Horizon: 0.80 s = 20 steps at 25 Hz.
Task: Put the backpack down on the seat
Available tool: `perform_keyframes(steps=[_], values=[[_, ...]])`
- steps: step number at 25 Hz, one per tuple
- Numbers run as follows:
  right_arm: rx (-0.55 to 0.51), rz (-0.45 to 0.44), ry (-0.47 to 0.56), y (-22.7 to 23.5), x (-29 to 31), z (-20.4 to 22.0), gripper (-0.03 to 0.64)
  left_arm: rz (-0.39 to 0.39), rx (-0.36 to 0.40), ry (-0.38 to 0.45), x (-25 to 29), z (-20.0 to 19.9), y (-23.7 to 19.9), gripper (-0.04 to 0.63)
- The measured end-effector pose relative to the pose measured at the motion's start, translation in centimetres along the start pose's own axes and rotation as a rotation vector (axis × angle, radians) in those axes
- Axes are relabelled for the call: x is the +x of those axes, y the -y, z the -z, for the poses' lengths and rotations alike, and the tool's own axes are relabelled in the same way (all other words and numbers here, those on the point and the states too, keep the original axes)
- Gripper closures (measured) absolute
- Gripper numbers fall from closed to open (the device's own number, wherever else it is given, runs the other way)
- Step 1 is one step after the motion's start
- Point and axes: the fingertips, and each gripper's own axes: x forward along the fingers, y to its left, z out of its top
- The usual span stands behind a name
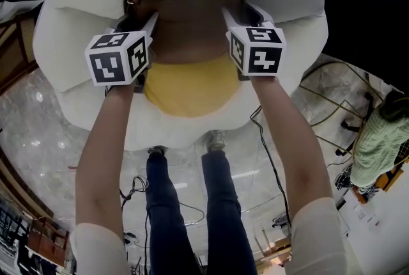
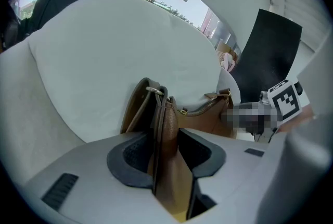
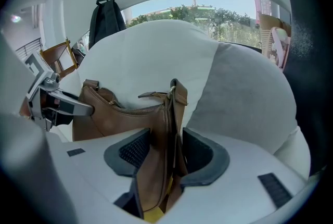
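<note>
A brown leather backpack with a yellow lower part lies on the white cushioned seat, its top against the backrest. My left gripper is at the bag's left end. In the left gripper view the bag's side and strap ring stand between the jaws, with a dark gap on the right pad's side, so it is open. My right gripper is at the right end. There the bag's end fills the space between the pads of that gripper, which is shut on it.
A grey cushion leans at the seat's right side. A black bag hangs behind the chair, with a wooden chair nearby. Below the seat are the person's legs, cables on the marble floor, and another person at the right.
</note>
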Motion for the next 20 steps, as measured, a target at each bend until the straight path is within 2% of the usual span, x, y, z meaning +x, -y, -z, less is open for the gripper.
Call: perform_keyframes(steps=[3,6,15,18,20], values=[[0.062,0.019,0.002,0.5,-0.3,0.2,0.388,-0.013,-0.005,0.001,-0.4,0.4,-0.3,0.402],[0.08,0.02,-0.002,0.5,-0.6,0.3,0.366,-0.013,-0.008,0.013,-0.9,0.6,-0.5,0.372],[0.084,0.027,0.077,0.6,-2.9,-1.0,0.362,-0.043,-0.034,0.052,-3.2,0.4,-1.1,0.371],[0.058,0.039,0.08,0.8,-3.9,-1.4,0.365,-0.076,-0.015,0.06,-4.1,0.2,-1.2,0.373],[0.029,0.05,0.079,0.8,-4.6,-1.7,0.418,-0.092,0.015,0.064,-4.6,-0.2,-0.9,0.386]])
